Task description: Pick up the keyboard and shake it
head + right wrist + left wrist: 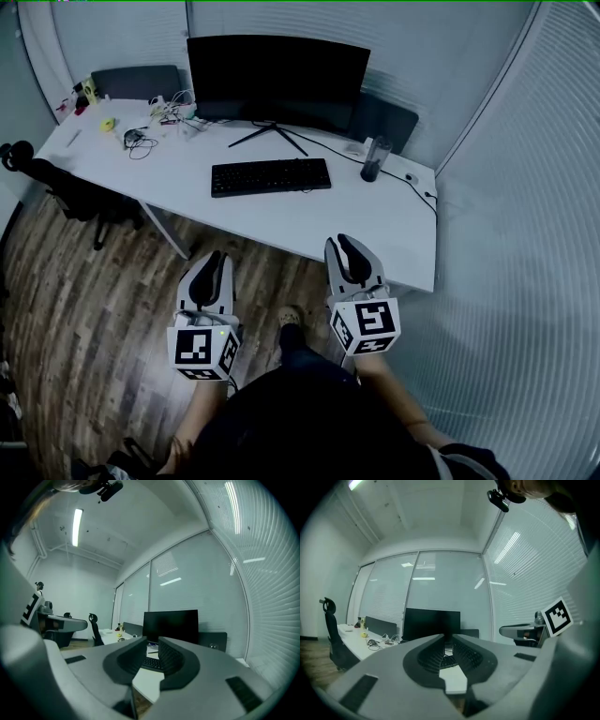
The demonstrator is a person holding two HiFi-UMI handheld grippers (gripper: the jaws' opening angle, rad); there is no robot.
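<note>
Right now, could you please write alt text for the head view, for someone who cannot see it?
The left gripper and right gripper hover empty over a wood floor, short of a white desk bearing a black keyboard and a dark monitor.

Our left hand-held gripper fills the lower frame. Its two grey jaws are brought together at the tips, with nothing between the ribbed dark pads. Past them we see a black monitor standing on a white worktop, with loose cables to its left and a dark office chair beside the worktop at far left. At the right edge, the right hand-held gripper shows its marker cube.
</note>
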